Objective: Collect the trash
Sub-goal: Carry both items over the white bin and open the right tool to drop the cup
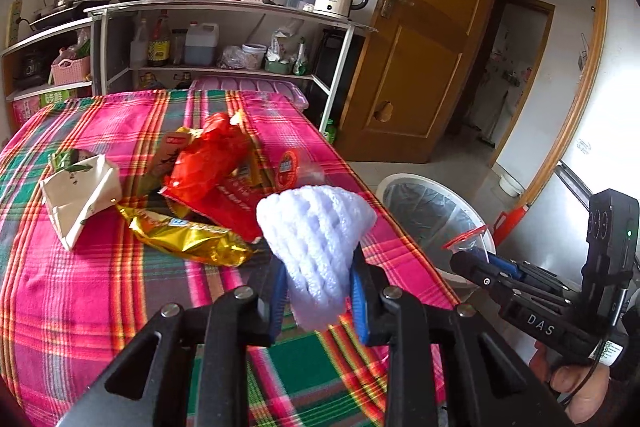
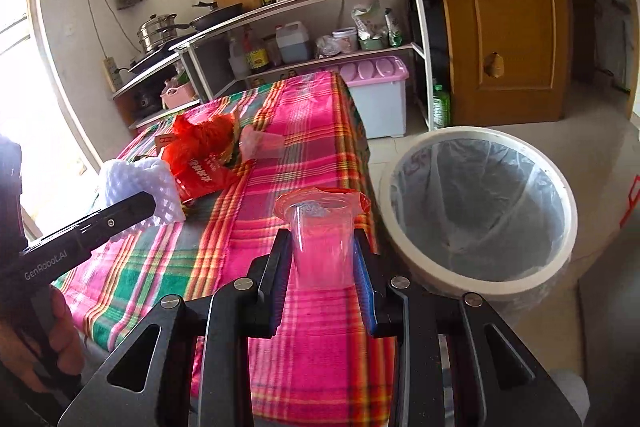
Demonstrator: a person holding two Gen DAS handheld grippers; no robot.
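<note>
My left gripper point(image 1: 320, 267) is shut on a white foam fruit net point(image 1: 316, 227) and holds it above the plaid table's right side; the net also shows in the right wrist view point(image 2: 140, 183). My right gripper point(image 2: 322, 251) is shut on a clear plastic cup with a red rim point(image 2: 320, 223), held over the table's right edge beside the white trash bin point(image 2: 480, 211). The bin, lined with a clear bag, also shows in the left wrist view point(image 1: 432, 211). More trash lies on the table: a red wrapper point(image 1: 208, 163), a gold wrapper point(image 1: 188, 235) and a white carton point(image 1: 80, 195).
The table carries a pink and green plaid cloth point(image 1: 100, 287). A second clear cup point(image 2: 260, 143) lies on it. A white shelf rack point(image 1: 224, 39) with kitchenware stands behind. A wooden door point(image 1: 420, 39) is open at the right. A lilac-lidded storage box point(image 2: 376, 99) sits on the floor.
</note>
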